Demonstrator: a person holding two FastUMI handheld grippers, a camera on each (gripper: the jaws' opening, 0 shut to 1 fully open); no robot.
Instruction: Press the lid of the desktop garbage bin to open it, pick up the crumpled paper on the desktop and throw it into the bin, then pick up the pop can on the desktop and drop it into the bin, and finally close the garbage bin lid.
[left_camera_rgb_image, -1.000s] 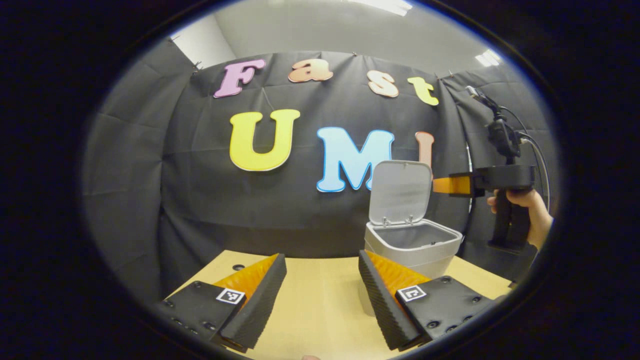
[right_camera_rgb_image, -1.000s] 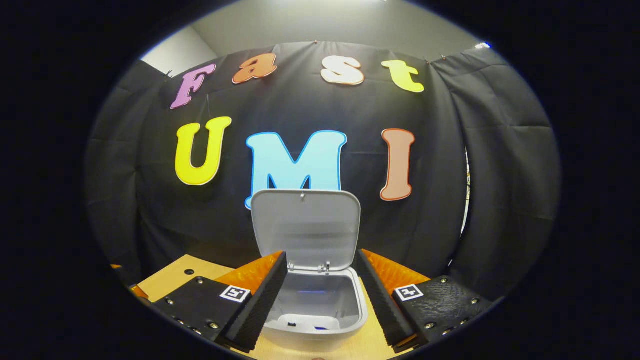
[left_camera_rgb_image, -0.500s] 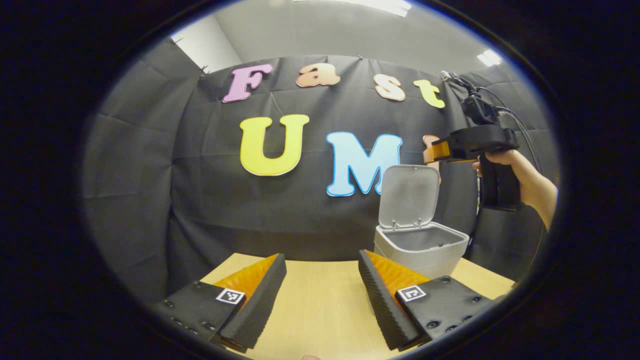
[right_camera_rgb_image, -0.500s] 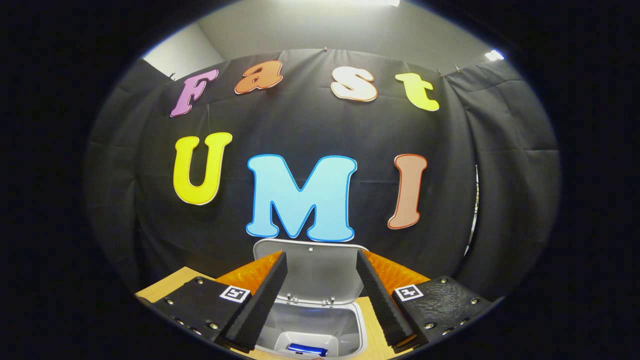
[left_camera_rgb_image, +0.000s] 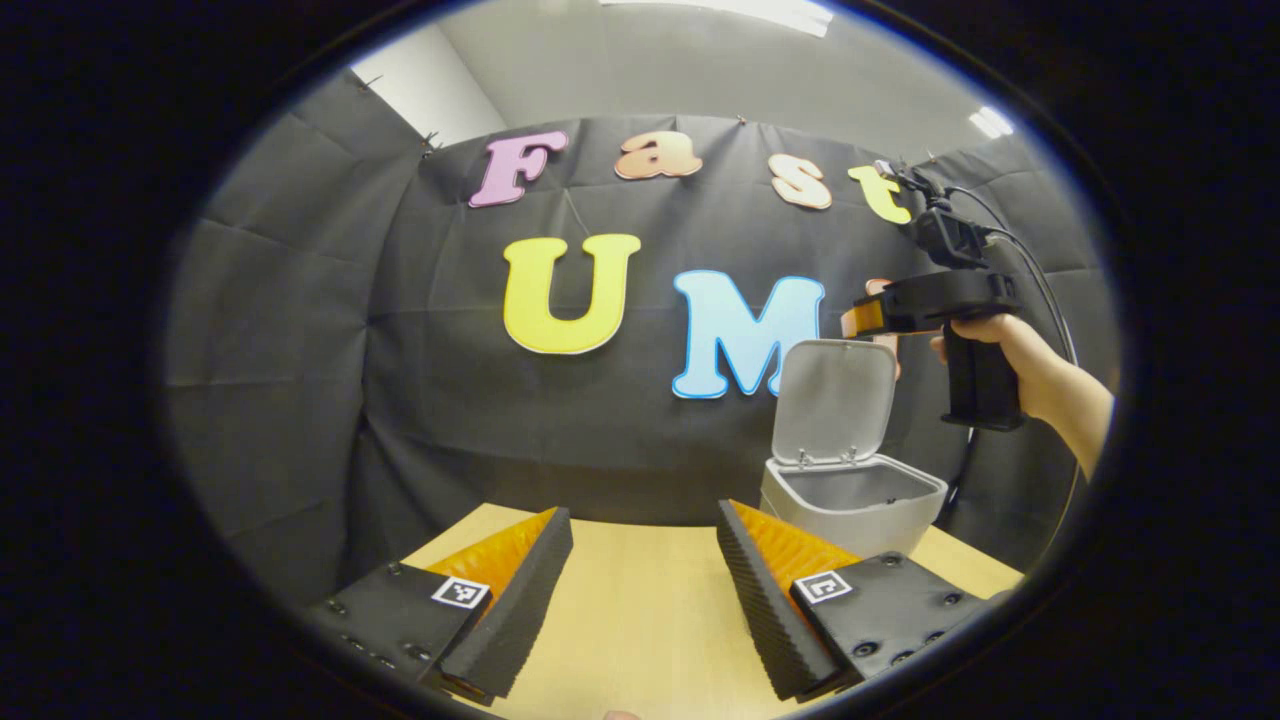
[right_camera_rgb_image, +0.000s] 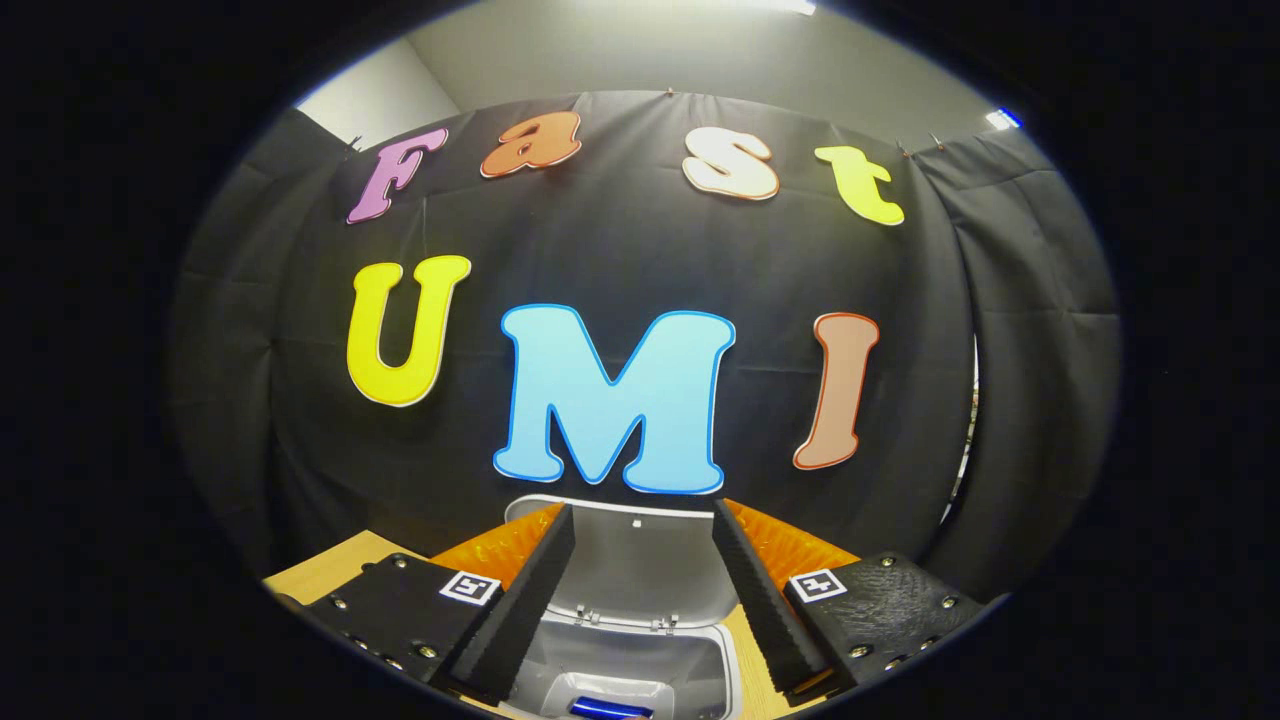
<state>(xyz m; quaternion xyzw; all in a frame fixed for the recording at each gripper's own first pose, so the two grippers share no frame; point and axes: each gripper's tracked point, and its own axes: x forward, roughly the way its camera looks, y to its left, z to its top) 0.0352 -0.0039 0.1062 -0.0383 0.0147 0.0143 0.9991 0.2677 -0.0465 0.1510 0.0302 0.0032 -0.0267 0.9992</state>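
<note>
Since a second ago our right hand-held gripper (right_camera_rgb_image: 634, 590) has risen from the bin's (left_camera_rgb_image: 853, 505) mouth to above the top edge of the raised lid (left_camera_rgb_image: 835, 400), and the bin has slid toward the right in the left gripper view.

In the left gripper view we see the right hand-held gripper (left_camera_rgb_image: 868, 318) held level by a hand (left_camera_rgb_image: 1010, 350), its fingers (left_camera_rgb_image: 862, 318) just over the lid's upper edge; whether they touch it we cannot tell. The lid stands upright on its hinge and the bin sits open on the table (left_camera_rgb_image: 640, 600), near its far right corner.

In the right gripper view the right hand-held gripper's fingers are spread wide with nothing between them; the lid (right_camera_rgb_image: 632, 560) shows through the gap. Below it, inside the bin (right_camera_rgb_image: 735, 670), lies the can (right_camera_rgb_image: 607, 709), blue, at the bottom.

Our left hand-held gripper (left_camera_rgb_image: 640, 590) hangs over the table, well to the left of the bin, fingers spread wide and holding nothing.
</note>
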